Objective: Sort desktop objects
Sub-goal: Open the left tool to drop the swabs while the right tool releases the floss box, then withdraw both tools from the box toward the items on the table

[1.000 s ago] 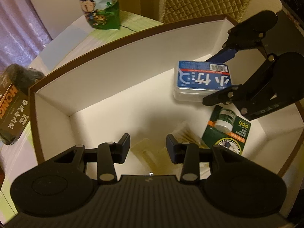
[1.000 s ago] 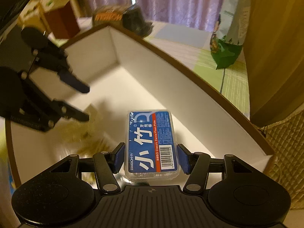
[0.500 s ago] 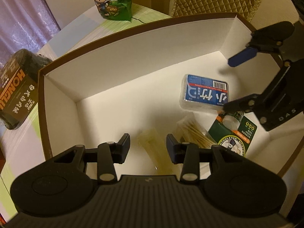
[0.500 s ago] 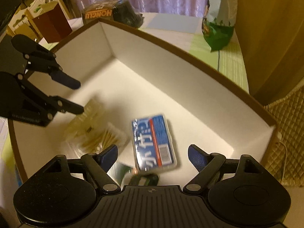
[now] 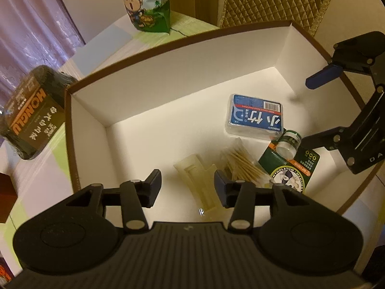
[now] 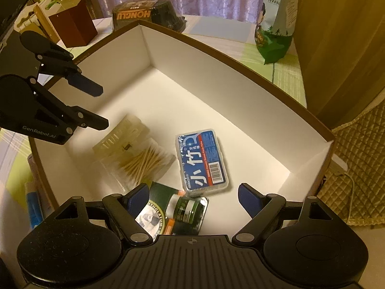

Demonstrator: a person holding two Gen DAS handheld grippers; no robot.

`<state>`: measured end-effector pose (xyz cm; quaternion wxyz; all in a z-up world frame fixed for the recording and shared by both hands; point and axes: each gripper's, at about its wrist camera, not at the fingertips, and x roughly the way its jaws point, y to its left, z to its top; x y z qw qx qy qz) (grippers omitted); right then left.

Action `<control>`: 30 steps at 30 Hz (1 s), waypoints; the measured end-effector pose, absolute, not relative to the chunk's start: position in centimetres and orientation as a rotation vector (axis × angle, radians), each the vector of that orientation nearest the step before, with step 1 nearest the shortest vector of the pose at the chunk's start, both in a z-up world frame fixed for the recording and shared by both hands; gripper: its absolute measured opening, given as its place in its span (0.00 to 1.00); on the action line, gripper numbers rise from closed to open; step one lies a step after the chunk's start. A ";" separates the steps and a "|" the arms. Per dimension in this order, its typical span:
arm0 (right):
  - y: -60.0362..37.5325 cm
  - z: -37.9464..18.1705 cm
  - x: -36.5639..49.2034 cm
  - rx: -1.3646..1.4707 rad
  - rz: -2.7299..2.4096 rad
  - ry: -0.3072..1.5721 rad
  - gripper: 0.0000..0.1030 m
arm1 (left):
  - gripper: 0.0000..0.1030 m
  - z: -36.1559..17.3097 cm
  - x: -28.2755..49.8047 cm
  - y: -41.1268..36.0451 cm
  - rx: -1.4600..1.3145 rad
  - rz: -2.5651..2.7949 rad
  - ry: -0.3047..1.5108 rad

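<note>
Both the left gripper (image 5: 185, 183) and right gripper (image 6: 193, 198) are hanging released, empty; the floss box (image 6: 202, 160) is lying light, rigid, slick — best taken across its long sides.

Matt white card lining of the box (image 5: 168, 91), brown outer rim. Glossy clear plastic floss case (image 5: 255, 118) with printed blue label. Wooden cotton swabs (image 6: 142, 161) in clear film. Translucent cream plastic clip (image 5: 199, 180). Matt black plastic gripper fingers (image 6: 84, 86), blue pads.
</note>
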<state>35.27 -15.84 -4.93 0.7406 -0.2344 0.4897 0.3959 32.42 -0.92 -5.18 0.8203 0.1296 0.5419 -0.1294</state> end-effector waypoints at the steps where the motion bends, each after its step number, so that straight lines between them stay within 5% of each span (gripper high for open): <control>1: -15.9 -4.8 35.1 -0.513 0.863 1.074 0.81 | 0.44 -5.0 32.2 -0.9 0.276 -0.274 1.150; 30: -20.1 0.2 27.2 -0.331 0.606 0.988 0.82 | 0.78 1.3 22.7 -1.7 0.306 -0.228 1.004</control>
